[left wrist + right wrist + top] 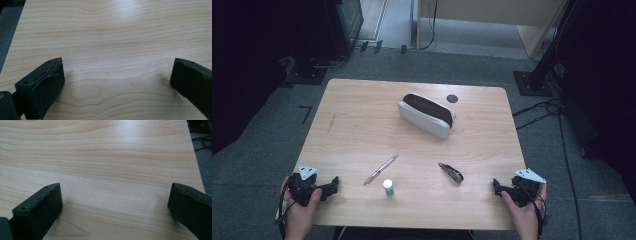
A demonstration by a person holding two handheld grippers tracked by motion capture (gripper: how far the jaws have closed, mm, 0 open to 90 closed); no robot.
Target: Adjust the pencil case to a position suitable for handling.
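The left gripper (331, 186) and right gripper (497, 187) are resting at the table's (362, 115) near corners, jaws apart and empty, likely waiting. A case (427, 115) is lying open-topped toward the far edge; pen (380, 169), small bottle (388, 187) and dark tool (451, 172) are sitting near the front edge, within reach.

The small dark object (451, 172) near the pen (380, 169) is too small to identify.

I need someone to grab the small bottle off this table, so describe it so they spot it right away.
On the light wooden table, look along the near edge, roughly midway between the two hands. The small white bottle with a green cap stands upright there, just right of the slim silver pen. It is the only upright item; the pen and the dark folded tool lie flat.
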